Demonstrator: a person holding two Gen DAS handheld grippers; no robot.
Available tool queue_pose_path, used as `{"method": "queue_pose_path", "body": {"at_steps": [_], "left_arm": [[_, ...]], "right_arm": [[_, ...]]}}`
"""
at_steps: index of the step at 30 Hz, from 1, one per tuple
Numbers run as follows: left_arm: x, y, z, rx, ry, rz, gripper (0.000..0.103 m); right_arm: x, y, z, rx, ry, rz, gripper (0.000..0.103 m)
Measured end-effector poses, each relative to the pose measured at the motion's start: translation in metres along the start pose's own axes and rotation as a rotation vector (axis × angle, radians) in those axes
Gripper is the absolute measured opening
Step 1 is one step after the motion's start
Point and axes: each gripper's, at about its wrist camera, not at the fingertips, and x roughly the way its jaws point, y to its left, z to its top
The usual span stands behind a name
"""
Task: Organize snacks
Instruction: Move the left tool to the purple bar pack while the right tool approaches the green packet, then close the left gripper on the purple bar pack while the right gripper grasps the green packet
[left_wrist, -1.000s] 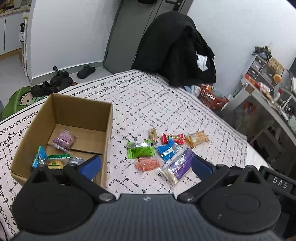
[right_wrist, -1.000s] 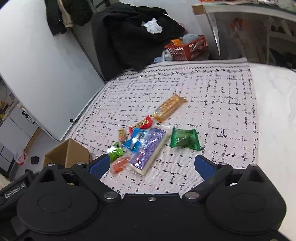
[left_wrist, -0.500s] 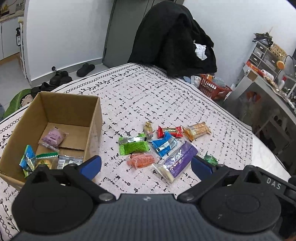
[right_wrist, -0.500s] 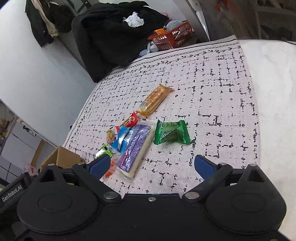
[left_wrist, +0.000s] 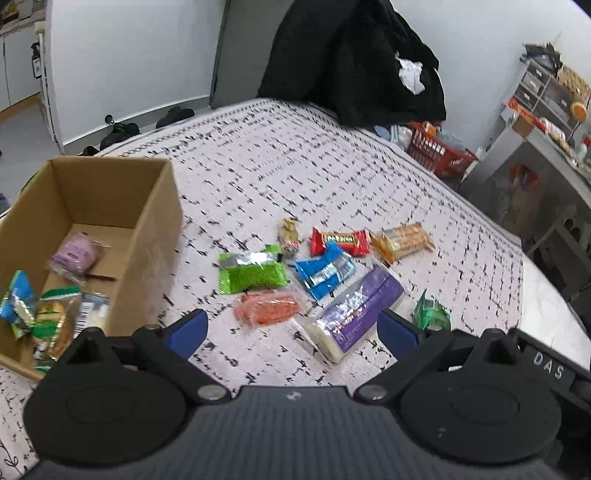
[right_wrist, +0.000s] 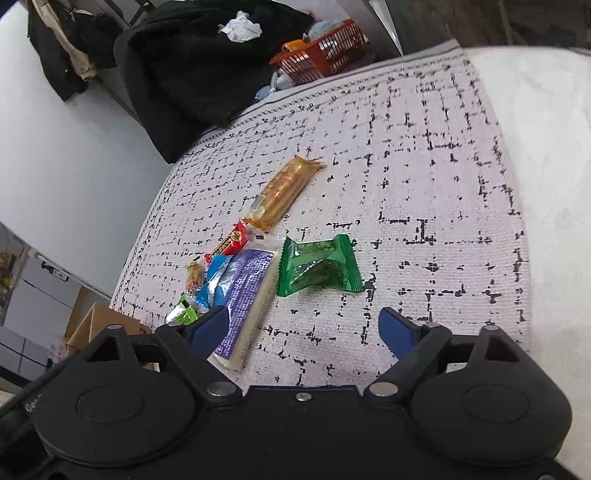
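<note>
Snacks in bright wrappers lie scattered on the patterned white cloth (left_wrist: 295, 177) of the tabletop, right of an open brown cardboard box (left_wrist: 151, 236) that already holds a few packets. My left hand-held gripper (left_wrist: 291, 328) hangs above the near edge of the pile, its blue fingers (left_wrist: 186, 330) spread wide but closing slightly, with nothing gripped; an orange packet (left_wrist: 267, 308) and the near end of a long purple-and-white packet (left_wrist: 354, 314) show between them, untouched. My right hand-held gripper (right_wrist: 303, 330) is also released and narrowing, empty, above bare cloth. A dark green crinkled packet (right_wrist: 317, 266) lies just beyond its fingers, and the purple packet's (right_wrist: 243, 299) near end sits beside its left finger (right_wrist: 210, 326).
</note>
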Motion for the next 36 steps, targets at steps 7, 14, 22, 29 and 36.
{"method": "queue_pose_path", "body": {"at_steps": [7, 14, 22, 29, 36], "left_arm": [[0.027, -0.012, 0.001, 0.017, 0.044, 0.017, 0.088], [0.049, -0.023, 0.0, 0.039, 0.078, 0.006, 0.085], [0.067, -0.044, -0.001, 0.101, 0.077, -0.005, 0.081], [0.087, -0.054, -0.001, 0.14, 0.102, -0.018, 0.078], [0.102, -0.055, -0.008, 0.166, 0.16, -0.012, 0.069]], "right_arm": [[0.013, -0.012, 0.01, 0.006, -0.01, -0.027, 0.081], [0.026, -0.022, 0.016, 0.036, -0.004, -0.008, 0.073], [0.027, -0.029, 0.019, 0.065, -0.019, 0.014, 0.073], [0.028, -0.031, 0.019, 0.067, -0.023, 0.016, 0.073], [0.034, -0.024, 0.023, 0.025, -0.028, -0.001, 0.075]]}}
